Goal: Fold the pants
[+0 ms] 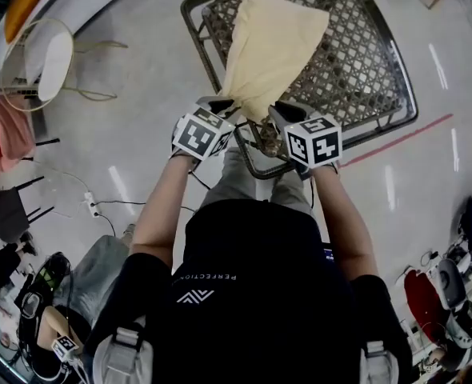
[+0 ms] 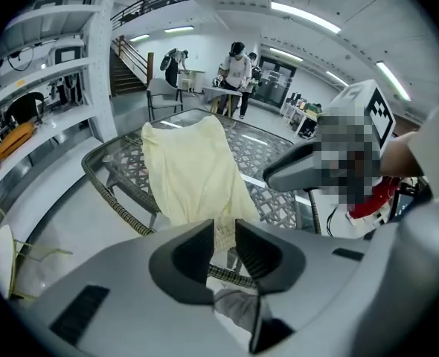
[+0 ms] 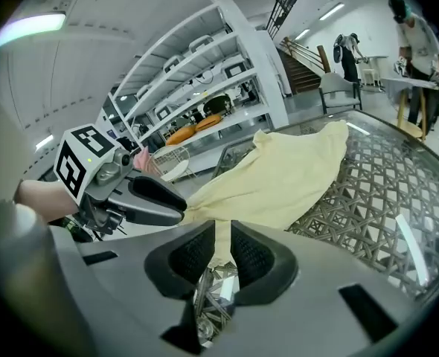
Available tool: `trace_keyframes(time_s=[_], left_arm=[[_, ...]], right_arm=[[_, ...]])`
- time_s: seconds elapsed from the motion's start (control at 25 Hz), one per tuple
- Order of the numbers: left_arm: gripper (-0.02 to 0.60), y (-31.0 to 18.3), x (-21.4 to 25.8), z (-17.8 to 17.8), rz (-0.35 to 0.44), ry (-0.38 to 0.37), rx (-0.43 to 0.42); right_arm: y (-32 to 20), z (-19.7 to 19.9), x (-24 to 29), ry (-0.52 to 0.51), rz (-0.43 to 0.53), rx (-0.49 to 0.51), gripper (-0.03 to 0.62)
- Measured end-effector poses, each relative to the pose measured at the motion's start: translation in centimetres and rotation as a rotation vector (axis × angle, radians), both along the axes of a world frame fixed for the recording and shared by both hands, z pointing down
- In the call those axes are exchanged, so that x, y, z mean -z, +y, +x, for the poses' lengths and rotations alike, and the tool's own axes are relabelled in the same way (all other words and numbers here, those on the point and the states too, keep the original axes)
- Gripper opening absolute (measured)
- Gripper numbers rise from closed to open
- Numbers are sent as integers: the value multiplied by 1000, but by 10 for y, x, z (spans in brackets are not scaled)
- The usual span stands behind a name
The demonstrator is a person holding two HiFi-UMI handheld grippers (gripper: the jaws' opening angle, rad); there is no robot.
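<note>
Pale yellow pants (image 1: 272, 42) lie lengthwise on a glass-topped wicker table (image 1: 402, 70), their near end drawn over the edge closest to me. My left gripper (image 1: 219, 106) stands at that end on the left. In the left gripper view its jaws (image 2: 221, 244) are apart, with the cloth's hem (image 2: 223, 233) hanging loose in the gap. My right gripper (image 1: 287, 115) is on the right, shut on the other corner of the pants (image 3: 279, 177). The cloth is pinched between its pads (image 3: 221, 248).
A white wire chair (image 1: 48, 62) stands on the floor at the left. Cables and a power strip (image 1: 92, 206) lie near my feet. A red floor line (image 1: 404, 138) runs past the table's right. Shelving (image 2: 48, 65) and people at a table (image 2: 234, 69) are far behind.
</note>
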State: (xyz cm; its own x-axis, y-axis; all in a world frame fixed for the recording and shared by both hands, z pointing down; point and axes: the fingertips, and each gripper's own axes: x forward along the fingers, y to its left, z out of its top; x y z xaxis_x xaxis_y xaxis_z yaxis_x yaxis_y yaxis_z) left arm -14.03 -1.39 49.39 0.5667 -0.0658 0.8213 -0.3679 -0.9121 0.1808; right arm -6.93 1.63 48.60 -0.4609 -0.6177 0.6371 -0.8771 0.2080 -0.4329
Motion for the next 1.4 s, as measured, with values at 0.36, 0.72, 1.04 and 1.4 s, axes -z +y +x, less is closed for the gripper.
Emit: trace_keyframes(time_s=[0.36, 0.72, 1.04, 1.4], left_arm=[[107, -11, -13, 1, -47, -17, -137], [134, -17, -27, 9, -50, -30, -263], [188, -11, -33, 6, -117, -25, -365], [213, -10, -50, 7, -161, -52, -392]], right_arm=[[-9, -19, -15, -33, -61, -3, 123], [-13, -40, -24, -28, -47, 131, 167], [-12, -41, -51, 112, -108, 237, 192], [-11, -43, -68, 132, -160, 271, 198]])
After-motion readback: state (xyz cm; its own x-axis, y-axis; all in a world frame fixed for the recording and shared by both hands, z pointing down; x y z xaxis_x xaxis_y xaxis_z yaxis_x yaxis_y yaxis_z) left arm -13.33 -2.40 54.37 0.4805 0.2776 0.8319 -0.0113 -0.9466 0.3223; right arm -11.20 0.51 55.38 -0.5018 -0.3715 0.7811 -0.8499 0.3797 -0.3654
